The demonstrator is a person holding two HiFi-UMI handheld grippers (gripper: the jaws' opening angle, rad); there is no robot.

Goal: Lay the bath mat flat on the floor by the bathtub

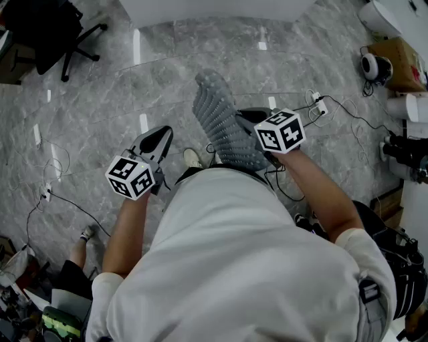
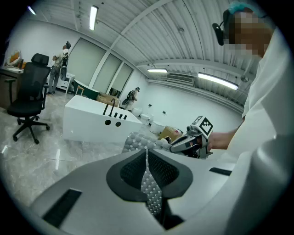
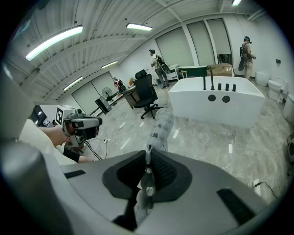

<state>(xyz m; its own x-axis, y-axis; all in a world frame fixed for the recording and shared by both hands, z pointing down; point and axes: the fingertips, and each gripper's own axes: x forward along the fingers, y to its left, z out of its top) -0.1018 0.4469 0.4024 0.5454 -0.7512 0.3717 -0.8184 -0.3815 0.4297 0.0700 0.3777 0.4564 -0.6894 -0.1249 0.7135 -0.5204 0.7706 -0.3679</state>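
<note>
A grey bath mat [image 1: 224,123] with a bubbled surface hangs bunched in the air in front of me, above the marble floor. My right gripper [image 1: 246,120] is shut on one edge of it; in the right gripper view the mat [image 3: 158,131] runs out from between the jaws [image 3: 148,158]. My left gripper [image 1: 159,137] is shut on another part; a strip of mat [image 2: 149,183] sits pinched between its pads [image 2: 147,158]. The white bathtub [image 1: 214,10] stands ahead at the top of the head view, bathtub [image 2: 94,121] and bathtub [image 3: 220,103] also showing in the gripper views.
A black office chair [image 1: 60,33] stands at the far left. Cables and a power strip [image 1: 319,103] lie on the floor at the right, next to a cardboard box [image 1: 401,63] and white fixtures. Other people stand far back in the room [image 3: 156,66].
</note>
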